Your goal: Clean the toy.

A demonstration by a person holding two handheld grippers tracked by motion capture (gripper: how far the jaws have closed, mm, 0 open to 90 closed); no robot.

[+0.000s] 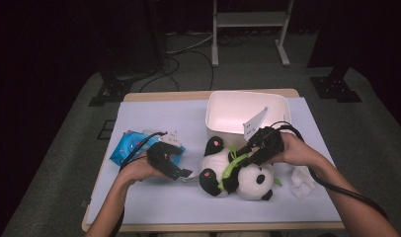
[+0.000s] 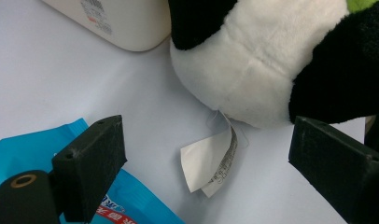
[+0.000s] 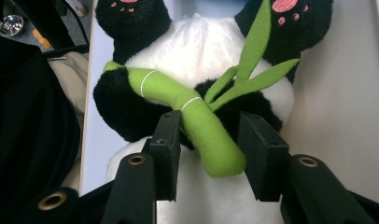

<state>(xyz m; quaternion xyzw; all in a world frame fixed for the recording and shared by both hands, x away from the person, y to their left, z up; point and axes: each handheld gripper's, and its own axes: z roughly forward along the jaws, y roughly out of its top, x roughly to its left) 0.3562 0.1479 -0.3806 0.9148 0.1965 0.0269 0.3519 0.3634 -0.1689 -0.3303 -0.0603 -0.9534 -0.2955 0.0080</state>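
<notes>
Jaws of our right gripper (image 3: 204, 154) are straddling the green plush bamboo stalk (image 3: 197, 121) on the chest of the black-and-white plush panda toy (image 1: 235, 170); one pad is sitting against the stalk while a sliver of space is showing at the other, so we are judging them as not yet clamped. Our left gripper (image 2: 204, 172) is waiting with its jaws spread wide on the worktop, nothing between them but the panda's white sewn-in care label (image 2: 211, 161). The panda is lying on its back on the pale blue cloth-covered worktop (image 1: 154, 202), just in front of the white plastic tub (image 1: 248, 111). We are expecting it to be light, soft and squashy, sagging if lifted by a limb; the stitched stalk is giving us a firm, narrow handle, though the fabric may slip or stretch. A blue plastic packet of wipes (image 1: 127, 145) is lying beside our left gripper, a crumpled white tissue (image 1: 302, 182) is resting near our right wrist, and the tub's near wall is standing close behind the toy's feet.
</notes>
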